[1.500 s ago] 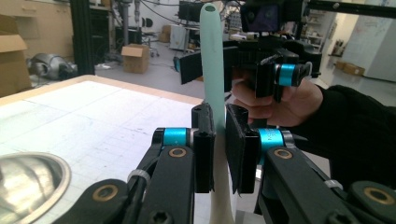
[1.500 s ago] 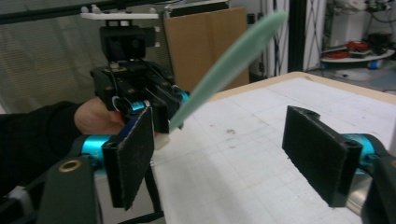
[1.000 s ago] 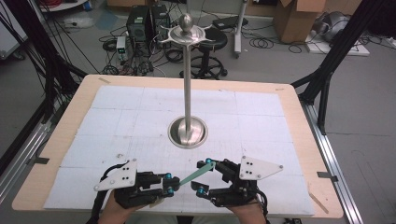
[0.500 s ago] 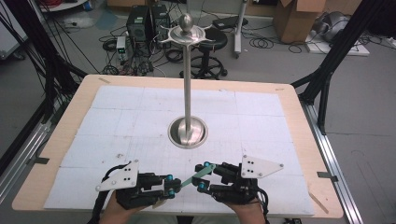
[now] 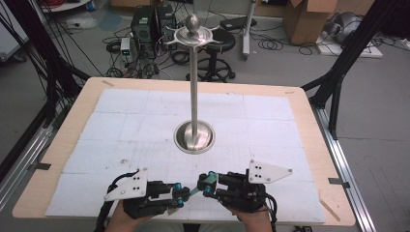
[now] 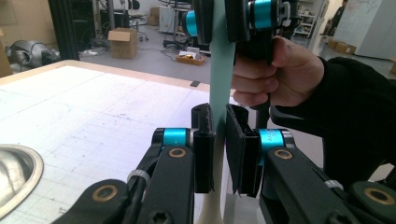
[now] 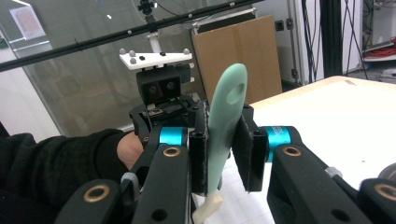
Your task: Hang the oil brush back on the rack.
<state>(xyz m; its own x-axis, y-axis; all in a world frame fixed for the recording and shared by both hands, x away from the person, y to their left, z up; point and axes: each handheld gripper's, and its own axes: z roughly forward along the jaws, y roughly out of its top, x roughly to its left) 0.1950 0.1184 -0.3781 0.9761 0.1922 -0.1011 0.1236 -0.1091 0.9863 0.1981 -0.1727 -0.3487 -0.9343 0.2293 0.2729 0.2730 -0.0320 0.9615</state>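
Note:
A slim mint-green utensil (image 5: 195,191) with a hole in its handle end spans the gap between my two grippers at the table's near edge. My left gripper (image 5: 180,193) is shut on one end of it. In the left gripper view the pads (image 6: 204,140) pinch the green strip (image 6: 222,70), and a cream-coloured part shows below them. My right gripper (image 5: 207,184) faces the left one, and its jaws have just been closing. In the right gripper view (image 7: 222,140) its pads now press on the green handle (image 7: 229,98).
A tall metal stand with a round dished base (image 5: 194,137) and a hooked, ball-topped head (image 5: 193,31) rises mid-table on the white gridded mat (image 5: 121,121). The base rim (image 6: 14,177) lies left of the left jaws. Boxes, a stool and cables sit on the floor beyond.
The right gripper's jaws have closed onto the green utensil, which the left gripper was holding throughout. Both hands stayed where they were.

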